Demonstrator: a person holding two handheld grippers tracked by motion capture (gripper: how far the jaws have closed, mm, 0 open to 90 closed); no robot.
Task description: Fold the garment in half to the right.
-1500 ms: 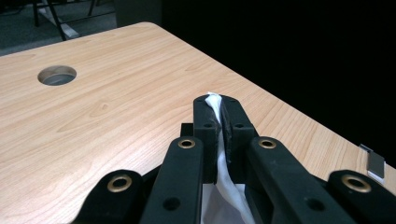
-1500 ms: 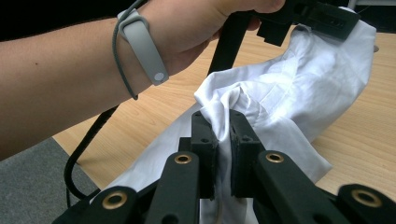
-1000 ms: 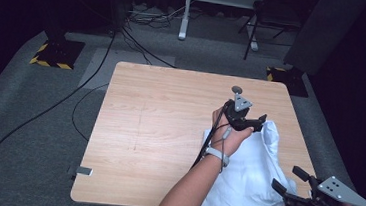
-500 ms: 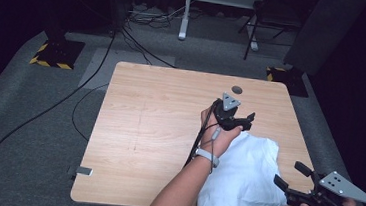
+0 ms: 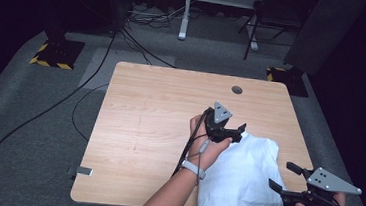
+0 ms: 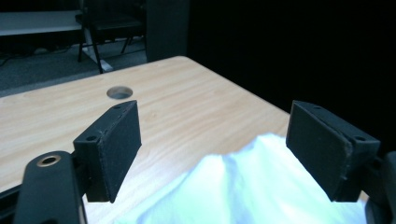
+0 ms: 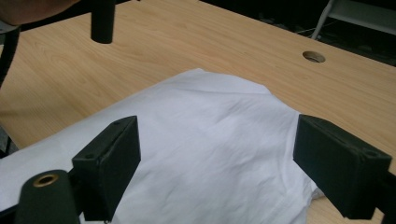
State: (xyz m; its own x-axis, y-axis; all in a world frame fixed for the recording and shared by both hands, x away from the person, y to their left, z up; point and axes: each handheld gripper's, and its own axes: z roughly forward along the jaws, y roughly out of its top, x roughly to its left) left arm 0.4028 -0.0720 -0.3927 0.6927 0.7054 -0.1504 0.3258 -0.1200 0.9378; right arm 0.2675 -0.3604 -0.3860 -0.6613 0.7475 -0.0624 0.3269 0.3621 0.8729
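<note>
White cloth (image 5: 242, 181), soft crumpled fabric, lies on the right near part of the light wooden desk (image 5: 154, 125). Its near edge hangs over the desk's front rim. A rumpled ridge runs along its far left corner; the rest lies fairly flat with light creases.

Left gripper (image 5: 228, 132), black with a grey three-cornered plate, held in the person's left hand (image 5: 207, 148), sits at the cloth's far left corner. Its jaws stand apart and have just been opening further; in the left gripper view the raised cloth (image 6: 243, 191) lies low between them, and the pads do not press it.

Right gripper (image 5: 285, 178), also black with a grey plate, is at the cloth's right edge near the desk's front right corner, pointing left over the fabric. Jaws wide apart, nothing clamped; in the right gripper view the cloth (image 7: 205, 140) spreads beneath and beyond them.

Round cable hole (image 5: 237, 90) in the desk's far right part, well apart from the cloth. Grey carpeted floor (image 5: 34, 120) around, black cables (image 5: 44, 116) trailing over it to the left.
</note>
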